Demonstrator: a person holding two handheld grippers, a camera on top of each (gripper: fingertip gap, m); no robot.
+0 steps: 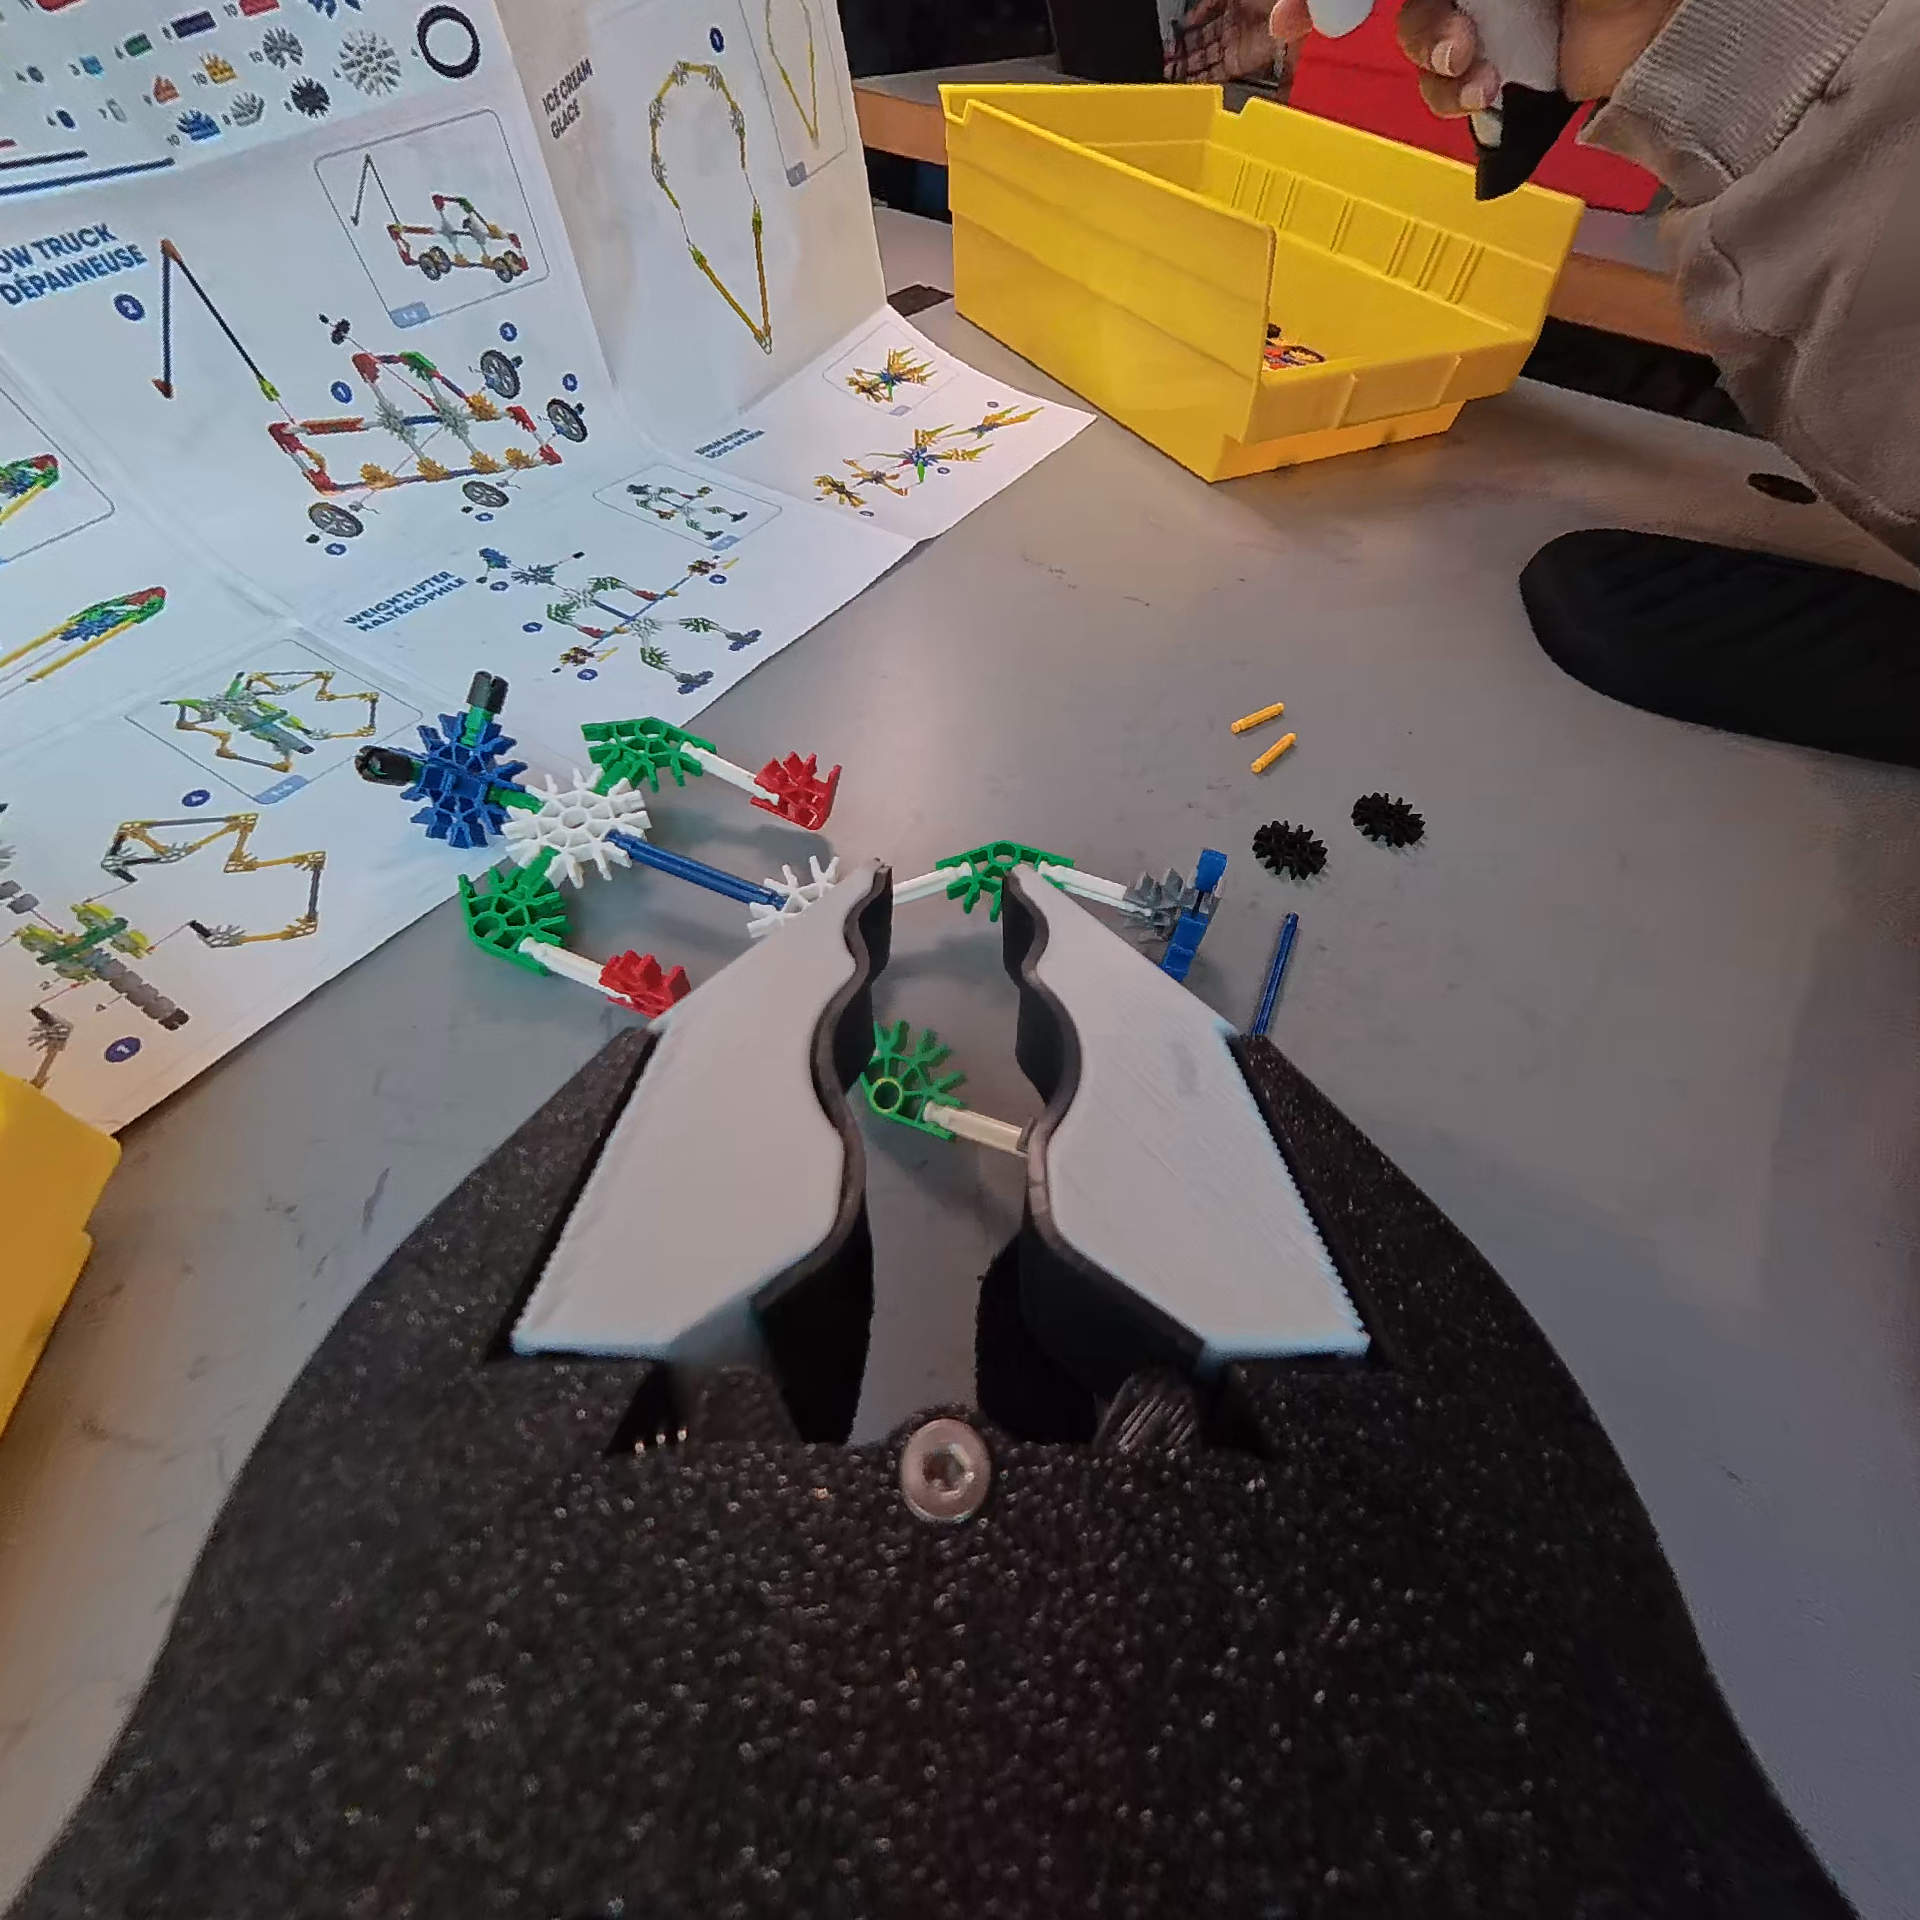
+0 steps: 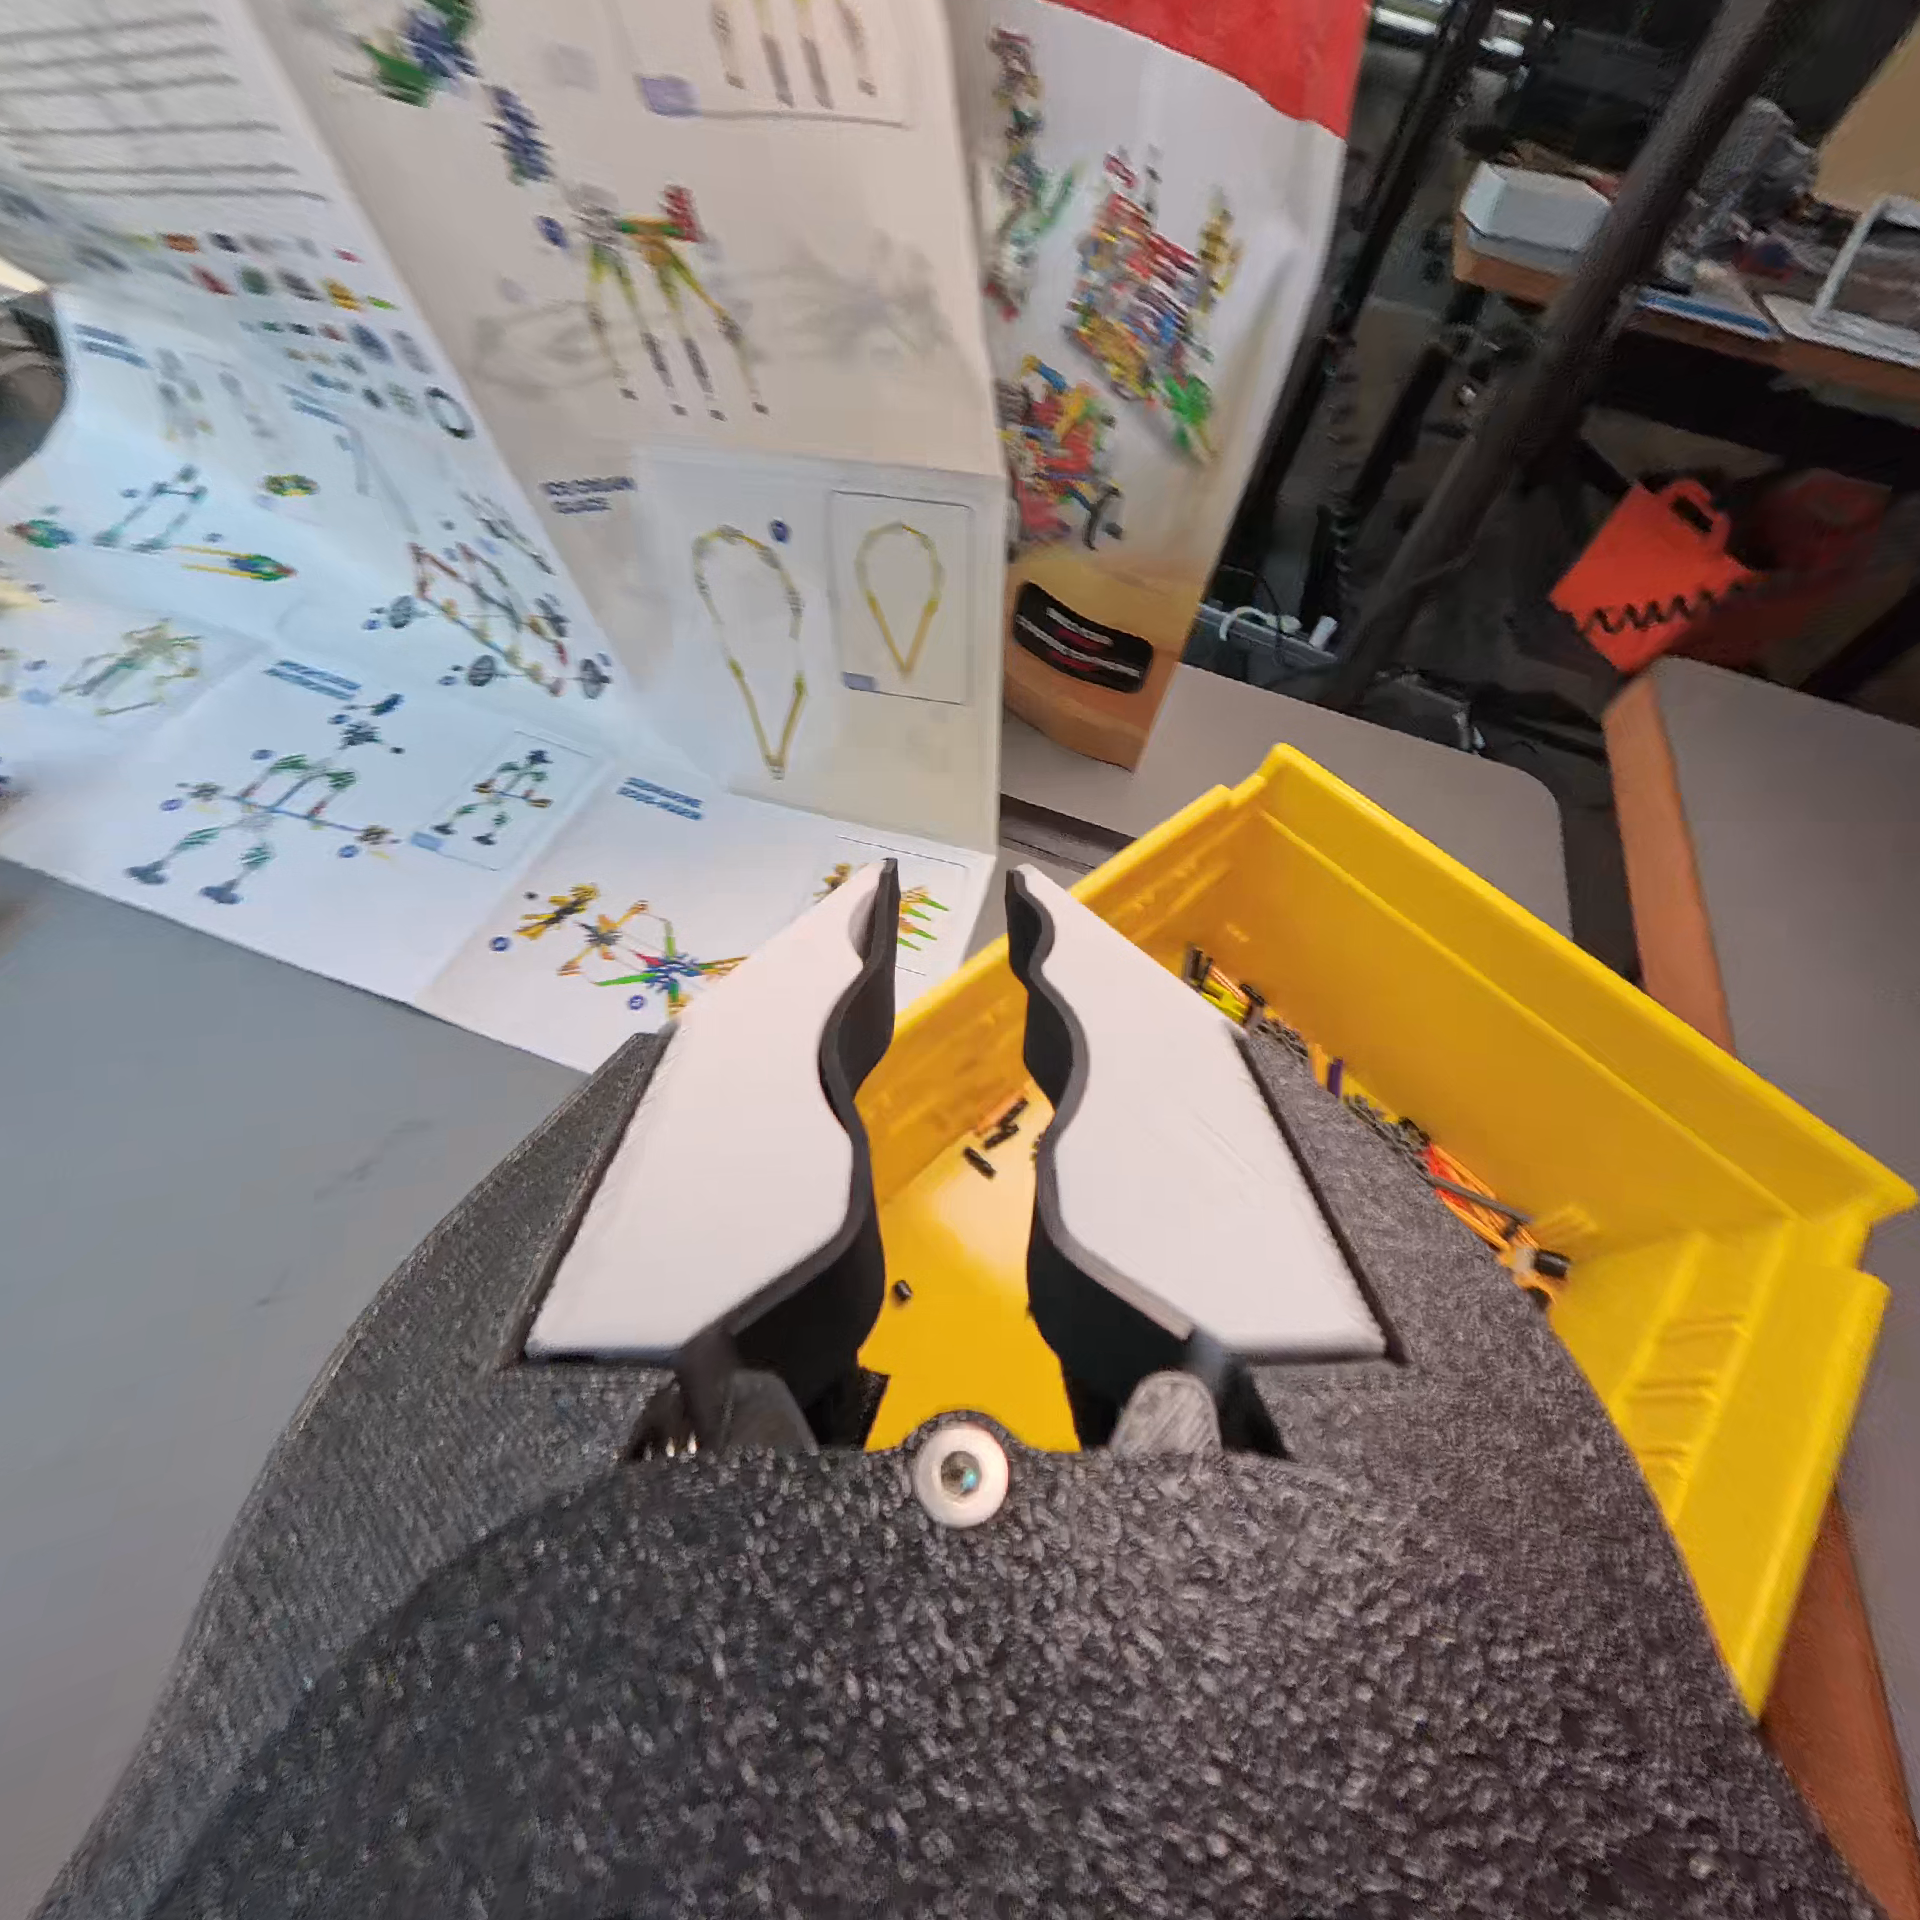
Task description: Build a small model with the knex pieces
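Observation:
In the left wrist view my left gripper (image 1: 945, 873) is open and hovers low over a toy figure built of plastic rods and connectors (image 1: 582, 831) lying on the grey table (image 1: 1455, 1039). A green connector with a white rod (image 1: 914, 1081) lies between my fingers, touching neither that I can see. Another green connector (image 1: 997, 868) sits at the fingertips. In the right wrist view my right gripper (image 2: 951, 878) is open and empty, held above a yellow bin (image 2: 1455, 1039) with small loose pieces (image 2: 1455, 1174) in it.
A large unfolded instruction sheet (image 1: 312, 468) lies and stands at the left. Two black gears (image 1: 1288, 847), two short yellow rods (image 1: 1262, 732) and a blue rod (image 1: 1273, 971) lie to the right. The yellow bin (image 1: 1247, 270) is at the back. A person's sleeve (image 1: 1787, 260) is far right. My hands' fingertips stand some 45 centimeters from each other.

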